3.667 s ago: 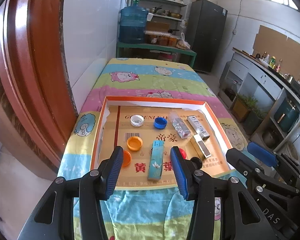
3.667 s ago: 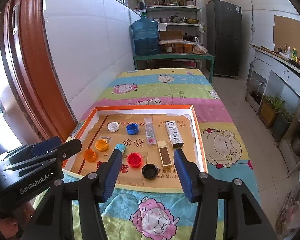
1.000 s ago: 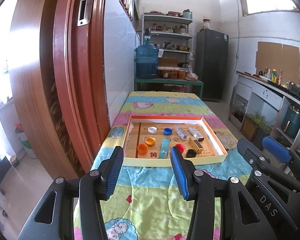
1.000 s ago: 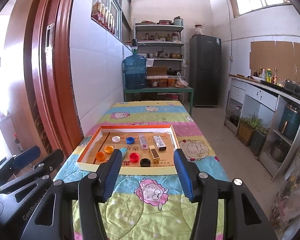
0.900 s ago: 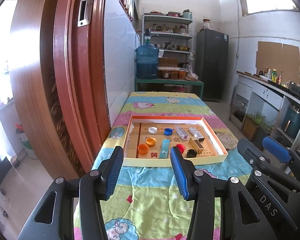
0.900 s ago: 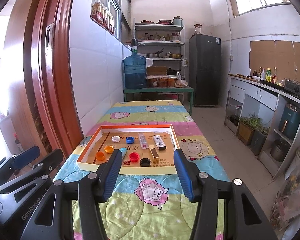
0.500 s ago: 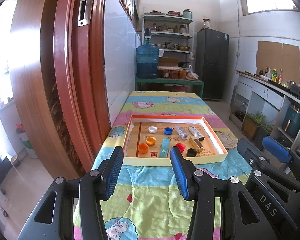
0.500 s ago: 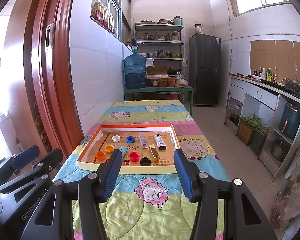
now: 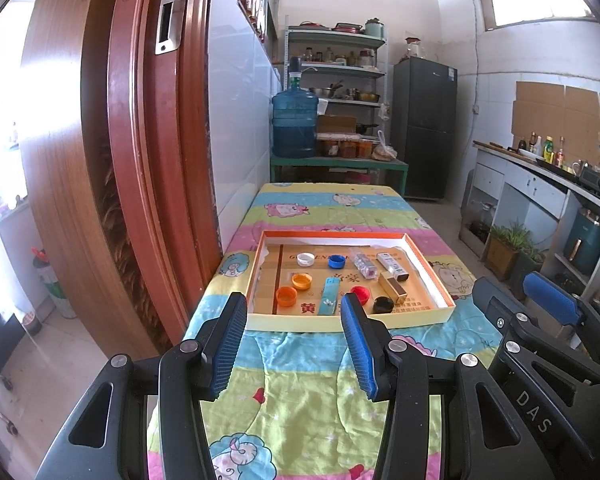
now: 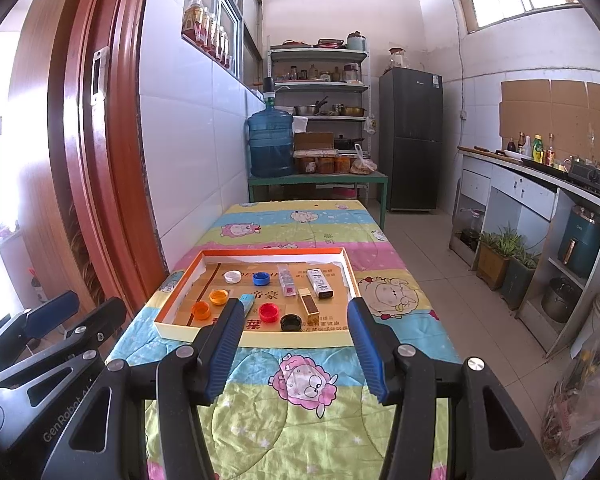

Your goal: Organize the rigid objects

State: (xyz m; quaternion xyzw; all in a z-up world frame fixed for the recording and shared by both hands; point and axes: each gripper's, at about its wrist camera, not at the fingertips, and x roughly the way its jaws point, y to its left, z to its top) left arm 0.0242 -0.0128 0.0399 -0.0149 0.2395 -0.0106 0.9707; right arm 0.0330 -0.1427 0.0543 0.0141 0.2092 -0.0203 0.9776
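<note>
A shallow cardboard tray (image 9: 432, 284) (image 10: 180, 296) with an orange rim lies on the cartoon-print cloth of the table (image 9: 312, 384). In it lie several bottle caps: white (image 9: 305, 258), blue (image 9: 336, 261), two orange (image 9: 286, 295), red (image 9: 360, 293) and black (image 9: 383, 304). A light blue box (image 9: 328, 301), a gold box (image 9: 392, 285), a black-and-white box (image 9: 393, 266) and a clear packet (image 9: 365, 265) lie there too. My left gripper (image 9: 294, 316) and right gripper (image 10: 296, 322) are open and empty, held well back from the tray's near edge.
A red-brown wooden door frame (image 9: 140, 160) stands at the table's left. A green stand with a blue water jug (image 9: 295, 126), shelves and a dark fridge (image 9: 424, 128) are beyond the table. A counter (image 10: 540, 184) and potted plants (image 10: 500, 252) line the right.
Since 3.7 s ago both grippers have pulled far back from the tray, which now looks small and distant. In the last second nothing has visibly moved.
</note>
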